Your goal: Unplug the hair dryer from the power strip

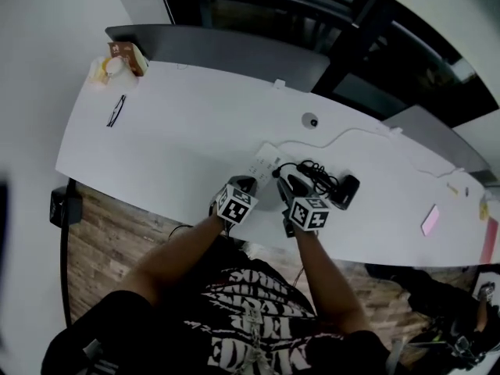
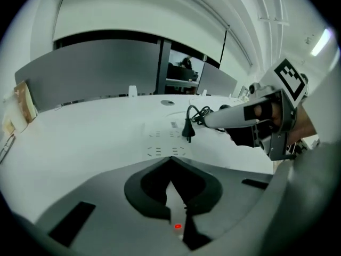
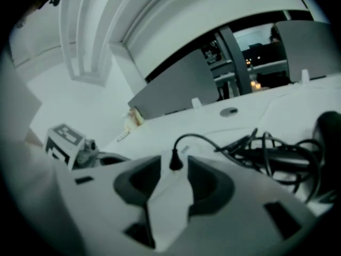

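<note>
Plainly the left gripper (image 2: 170,160) has its jaws together, tips set over the near end of the white power strip (image 2: 168,143), likely to pin it down while the plug comes away. On the right gripper (image 3: 175,168) the jaws stand apart, the black plug (image 3: 174,160) upright between the tips with no pad pressing it. A prong shows under it in the left gripper view, so it seems free or nearly. Beyond lies the black hair dryer (image 1: 348,187) on the desk (image 1: 195,116), just right of the strip, with its cord (image 3: 266,151) bunched beside it.
</note>
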A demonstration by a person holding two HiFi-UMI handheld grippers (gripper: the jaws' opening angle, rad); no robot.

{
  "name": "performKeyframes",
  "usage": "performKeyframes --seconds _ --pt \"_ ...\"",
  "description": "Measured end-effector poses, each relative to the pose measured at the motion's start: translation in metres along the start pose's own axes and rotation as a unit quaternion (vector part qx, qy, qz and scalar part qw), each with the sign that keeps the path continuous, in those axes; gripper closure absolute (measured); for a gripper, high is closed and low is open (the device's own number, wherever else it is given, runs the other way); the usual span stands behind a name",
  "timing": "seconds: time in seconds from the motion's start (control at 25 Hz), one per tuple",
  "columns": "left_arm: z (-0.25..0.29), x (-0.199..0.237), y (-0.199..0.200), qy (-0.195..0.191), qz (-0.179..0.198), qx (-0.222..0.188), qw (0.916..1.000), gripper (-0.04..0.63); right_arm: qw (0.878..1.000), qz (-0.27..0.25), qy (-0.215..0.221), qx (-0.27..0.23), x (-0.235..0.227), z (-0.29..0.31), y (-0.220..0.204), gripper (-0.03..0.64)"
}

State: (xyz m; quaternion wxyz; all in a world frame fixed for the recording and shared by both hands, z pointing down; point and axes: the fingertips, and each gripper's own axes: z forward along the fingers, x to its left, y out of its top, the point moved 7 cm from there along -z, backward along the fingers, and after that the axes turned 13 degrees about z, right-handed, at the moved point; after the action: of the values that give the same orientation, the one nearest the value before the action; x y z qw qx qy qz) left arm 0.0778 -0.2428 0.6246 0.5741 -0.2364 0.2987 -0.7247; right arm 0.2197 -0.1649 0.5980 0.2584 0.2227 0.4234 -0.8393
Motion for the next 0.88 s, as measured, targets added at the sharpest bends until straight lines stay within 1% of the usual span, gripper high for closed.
performKeyframes --seconds 0.04,0.12,0.2,0.28,0.32,0.36,0.44,0.48,0.52,0.56,0.64,0.76,0.88 --pt "-0.012 0.003 0.002 0.011 -0.003 -0.019 0.9998 0.569 1.0 0.005 -0.001 0.005 0.003 -0.009 -0.004 0.454" --pt "-0.051 0.008 0.014 0.037 -0.013 -0.082 0.9959 0.569 1.0 0.007 0.001 -0.001 0.011 -0.037 -0.008 0.451" --pt "-0.101 0.01 0.03 0.064 -0.018 -0.155 0.9857 0.57 0.999 0.002 0.013 -0.037 0.02 -0.077 -0.007 0.451" --pt "-0.159 0.009 0.048 0.1 -0.006 -0.217 0.971 0.569 0.995 -0.015 0.035 -0.097 0.035 -0.126 0.003 0.456" --pt "-0.19 0.006 0.057 0.121 0.002 -0.244 0.9623 0.57 0.99 -0.032 0.043 -0.128 0.046 -0.152 0.011 0.468" --pt "-0.22 0.004 0.067 0.141 0.007 -0.269 0.9526 0.571 0.985 -0.056 0.043 -0.157 0.059 -0.178 0.019 0.497" --pt "-0.272 -0.003 0.086 0.177 0.012 -0.323 0.9297 0.57 0.971 -0.118 0.023 -0.205 0.081 -0.222 0.035 0.546" --pt "-0.291 -0.006 0.095 0.19 0.016 -0.347 0.9184 0.571 0.963 -0.147 0.011 -0.225 0.089 -0.238 0.042 0.557" --pt "-0.303 -0.01 0.101 0.2 0.023 -0.364 0.9095 0.571 0.955 -0.17 0.004 -0.243 0.095 -0.25 0.047 0.563" --pt "-0.307 -0.013 0.106 0.208 0.032 -0.371 0.9047 0.571 0.948 -0.186 0.001 -0.259 0.101 -0.258 0.052 0.569" --pt "-0.308 -0.019 0.112 0.214 0.042 -0.368 0.9037 0.571 0.94 -0.199 0.002 -0.278 0.11 -0.267 0.059 0.578" --pt "-0.315 -0.032 0.121 0.204 0.055 -0.38 0.9008 0.571 0.933 -0.221 0.005 -0.284 0.12 -0.268 0.06 0.583" --pt "-0.327 -0.039 0.123 0.205 0.064 -0.383 0.8984 0.57 0.931 -0.228 0.01 -0.284 0.126 -0.267 0.057 0.583"
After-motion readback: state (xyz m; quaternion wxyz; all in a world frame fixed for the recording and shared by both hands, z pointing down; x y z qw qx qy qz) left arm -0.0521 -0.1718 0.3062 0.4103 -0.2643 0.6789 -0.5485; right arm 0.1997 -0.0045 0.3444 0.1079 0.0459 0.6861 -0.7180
